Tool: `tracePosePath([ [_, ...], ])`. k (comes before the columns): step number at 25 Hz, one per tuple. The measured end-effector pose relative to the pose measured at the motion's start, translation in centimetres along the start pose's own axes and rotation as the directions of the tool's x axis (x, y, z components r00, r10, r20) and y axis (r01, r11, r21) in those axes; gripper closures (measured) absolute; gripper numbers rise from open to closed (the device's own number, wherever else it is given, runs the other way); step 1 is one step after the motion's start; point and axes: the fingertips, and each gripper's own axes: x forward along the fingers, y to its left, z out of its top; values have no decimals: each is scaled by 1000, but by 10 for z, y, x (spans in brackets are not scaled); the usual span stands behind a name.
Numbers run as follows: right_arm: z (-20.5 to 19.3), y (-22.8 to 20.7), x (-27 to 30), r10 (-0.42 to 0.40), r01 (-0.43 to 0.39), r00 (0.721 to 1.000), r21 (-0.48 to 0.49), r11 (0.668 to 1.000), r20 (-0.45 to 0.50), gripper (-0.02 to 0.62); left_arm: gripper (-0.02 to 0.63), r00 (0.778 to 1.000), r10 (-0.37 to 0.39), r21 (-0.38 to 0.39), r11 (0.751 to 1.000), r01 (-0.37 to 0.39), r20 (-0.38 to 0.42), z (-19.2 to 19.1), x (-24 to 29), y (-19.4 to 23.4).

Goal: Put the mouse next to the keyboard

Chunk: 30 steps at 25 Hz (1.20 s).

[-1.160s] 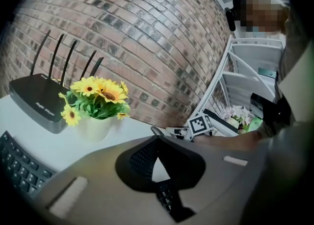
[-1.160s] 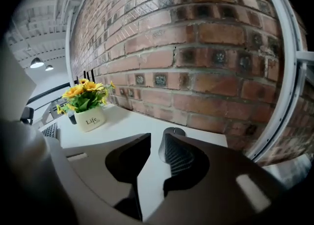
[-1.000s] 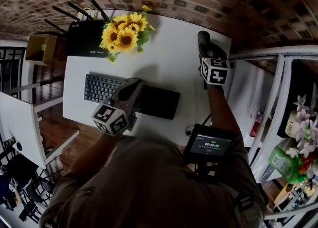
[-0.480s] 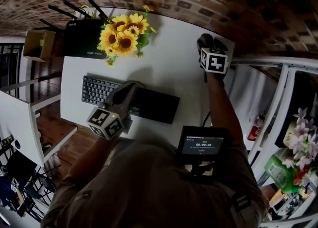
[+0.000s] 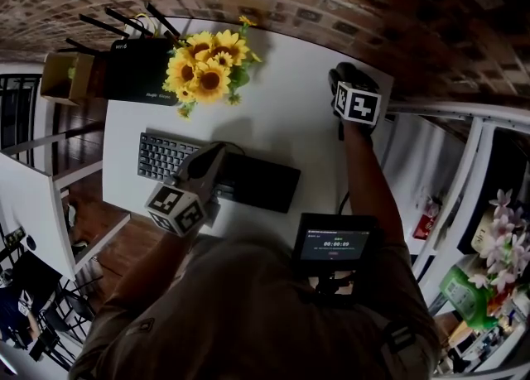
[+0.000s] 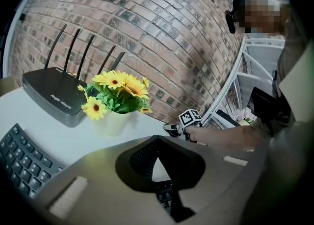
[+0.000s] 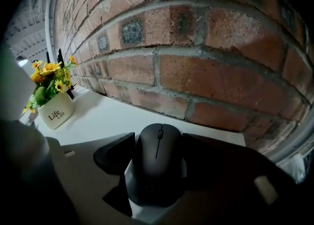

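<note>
A black mouse [image 7: 157, 162] lies on the white table [image 5: 281, 113] at its far right corner, close to the brick wall. My right gripper [image 7: 156, 158] is open, its jaws standing on either side of the mouse. In the head view that gripper [image 5: 343, 80] covers most of the mouse. A black keyboard [image 5: 166, 157] lies at the table's near left. My left gripper [image 5: 217, 153] hovers over the keyboard's middle; it [image 6: 157, 143] is shut with nothing in it, and keys [image 6: 19, 153] show to its left.
A black router [image 5: 137, 68] with several antennas stands at the far left. A pot of sunflowers [image 5: 207, 64] stands beside it. The brick wall [image 7: 196, 62] runs just behind the mouse. The table's right edge [image 5: 383, 97] is close to my right gripper.
My right gripper has moved a little farther toward the wall at the table's corner. My left gripper has stayed over the keyboard.
</note>
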Motion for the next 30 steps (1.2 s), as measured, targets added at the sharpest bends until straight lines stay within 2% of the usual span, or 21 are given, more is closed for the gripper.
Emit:
tracePosePath([
  [15,-1,0,-10,-1,1,1000,-3,1000,19,290,605,1000,-8,-8,1000,8,-9,-4,-1,-1],
  [30,-4,-1,-76,-19,19,992,0,1000,124,290,605,996,-85,43,996,84,5,0,-2,-31],
])
